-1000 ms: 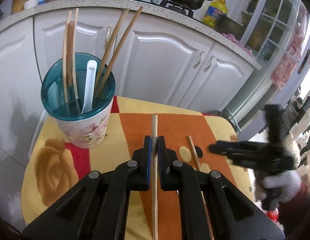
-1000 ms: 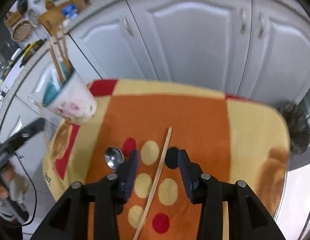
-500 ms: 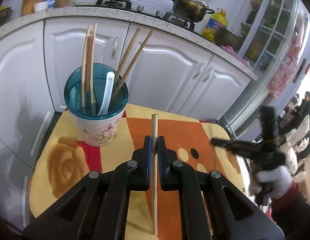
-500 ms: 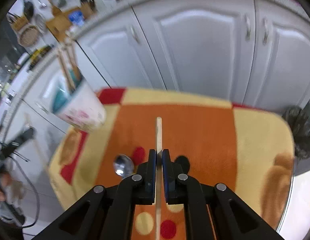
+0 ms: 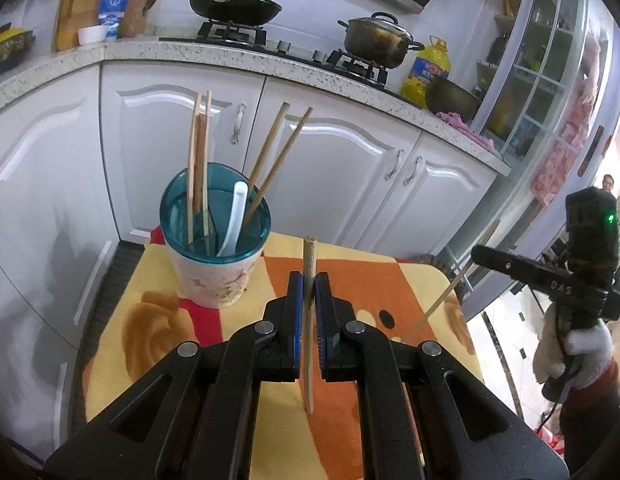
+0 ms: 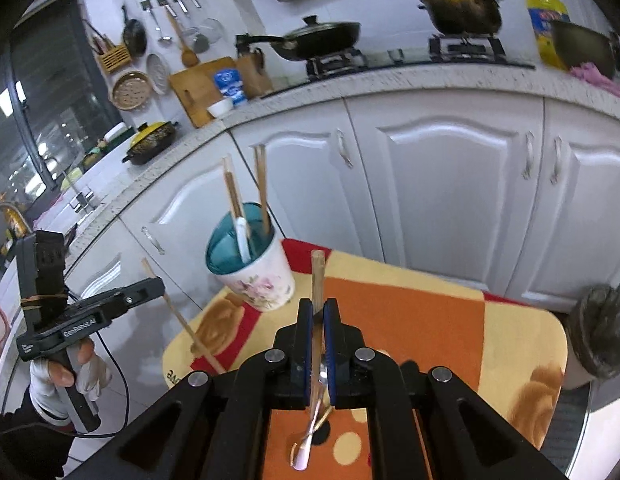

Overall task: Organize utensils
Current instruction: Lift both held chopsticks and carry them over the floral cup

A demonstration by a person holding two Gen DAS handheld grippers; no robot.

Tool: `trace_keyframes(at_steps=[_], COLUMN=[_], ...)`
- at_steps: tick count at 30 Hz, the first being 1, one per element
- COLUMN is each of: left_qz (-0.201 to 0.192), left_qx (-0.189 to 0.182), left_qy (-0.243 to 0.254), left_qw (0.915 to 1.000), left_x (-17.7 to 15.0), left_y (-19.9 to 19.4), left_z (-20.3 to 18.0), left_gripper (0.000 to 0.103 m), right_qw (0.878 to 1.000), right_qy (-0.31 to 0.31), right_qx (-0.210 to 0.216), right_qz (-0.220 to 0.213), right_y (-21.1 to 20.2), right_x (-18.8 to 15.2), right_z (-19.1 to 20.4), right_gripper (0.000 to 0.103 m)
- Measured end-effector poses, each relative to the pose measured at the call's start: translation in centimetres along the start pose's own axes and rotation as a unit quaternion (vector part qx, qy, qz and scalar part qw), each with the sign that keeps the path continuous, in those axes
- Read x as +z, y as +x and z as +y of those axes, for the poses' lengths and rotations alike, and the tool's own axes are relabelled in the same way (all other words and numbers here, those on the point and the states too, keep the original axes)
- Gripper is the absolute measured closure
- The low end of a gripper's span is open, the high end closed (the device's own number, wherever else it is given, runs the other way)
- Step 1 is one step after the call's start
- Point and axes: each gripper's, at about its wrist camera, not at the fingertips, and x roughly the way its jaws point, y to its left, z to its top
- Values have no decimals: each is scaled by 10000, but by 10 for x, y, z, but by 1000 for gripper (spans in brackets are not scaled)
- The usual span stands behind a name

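A floral cup with a teal rim (image 5: 211, 268) stands at the far left of the small table; it holds several wooden chopsticks and a white spoon (image 5: 233, 224). The cup also shows in the right wrist view (image 6: 255, 276). My left gripper (image 5: 308, 280) is shut on a wooden chopstick (image 5: 308, 320), raised above the table right of the cup. My right gripper (image 6: 318, 308) is shut on another chopstick (image 6: 318, 280), also lifted above the table. A metal spoon (image 6: 310, 436) lies on the cloth under the right gripper.
The table wears an orange, yellow and red cloth (image 5: 374, 276). White kitchen cabinets (image 5: 342, 160) stand close behind it, with a counter, pans and an oil bottle (image 5: 428, 68) above. A dark round bin (image 6: 598, 336) sits beside the table on the right.
My right gripper has closed on the chopstick that lay on the cloth and lifted it. My left gripper has risen and pulled back with its chopstick, so the cup looks further off.
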Motion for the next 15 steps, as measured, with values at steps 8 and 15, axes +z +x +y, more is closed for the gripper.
trace_keyframes(at_steps=[8,15], left_qz=[-89,-191], left_qx=[88,13], left_qy=[-3,13], left_qw=[9999,9998], left_x=[6,12], left_y=[-5,-15], left_z=[3,2], left_gripper=[98,98], right_qw=[9992,9986], right_qy=[-287,-382], right_qx=[82,164], right_qz=[-266,-325], right_y=[-10,-9], right_x=[26,37], right_z=[23,35], right_gripper=[98,98])
